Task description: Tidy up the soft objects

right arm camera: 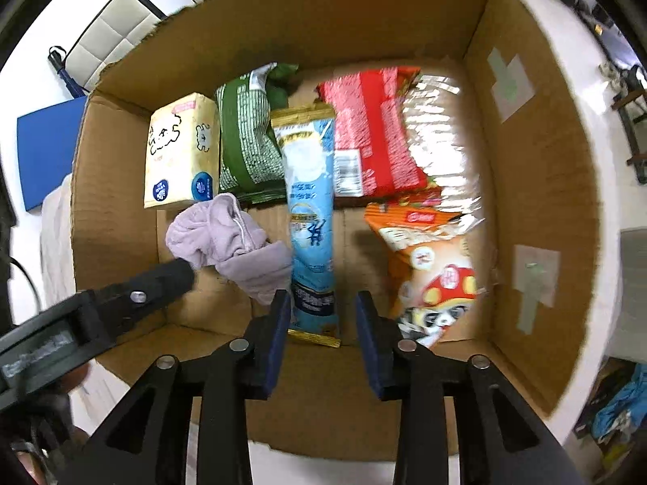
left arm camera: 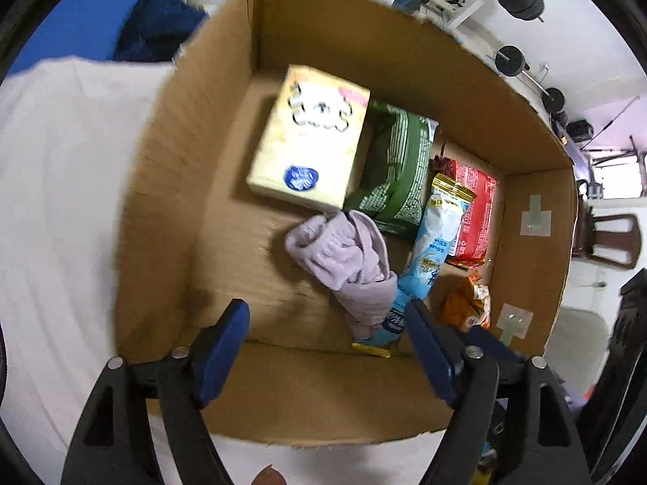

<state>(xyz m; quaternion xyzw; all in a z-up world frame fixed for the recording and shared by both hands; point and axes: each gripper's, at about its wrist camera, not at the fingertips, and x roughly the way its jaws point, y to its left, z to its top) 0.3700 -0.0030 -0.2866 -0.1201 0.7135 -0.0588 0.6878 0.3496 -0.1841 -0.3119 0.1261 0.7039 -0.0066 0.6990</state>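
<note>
A crumpled lilac cloth (right arm camera: pixel 230 238) is seen lying on the floor of the cardboard box (right arm camera: pixel 538 186), toward the near left, touching the blue-and-white packet (right arm camera: pixel 309 218) on its right and just beside the yellow tissue pack (right arm camera: pixel 182 149) at the far left. Behind it a green bag (right arm camera: pixel 250 137) is noted; a red packet (right arm camera: pixel 372 129), a silvery foil bag (right arm camera: pixel 440 129) and an orange snack bag (right arm camera: pixel 432 266) are packed along the right side.

The left gripper (left arm camera: pixel 327 347) is held over the near part of the box with its jaws wide apart and nothing between them; in the right wrist view one of its fingers (right arm camera: pixel 161 283) reaches to the cloth's near left edge — contact cannot be confirmed. The right gripper (right arm camera: pixel 323 335) is held at the box's near wall, jaws parted to roughly the width of the blue-and-white packet, whose near end lies between the pads (right arm camera: pixel 279 339). Nothing is gripped.

Judged state: cloth apparently deposited, not neatly placed.

Risks noted:
- The cloth could be snagged on a left finger during withdrawal and dragged out of the box, since loose folds lie close to the tip.
- If the right jaws are closed here, the packet could be pinched and lifted unintentionally.
- The box could be shifted on the white cover (left arm camera: pixel 60 202) if its near wall is bumped.
</note>
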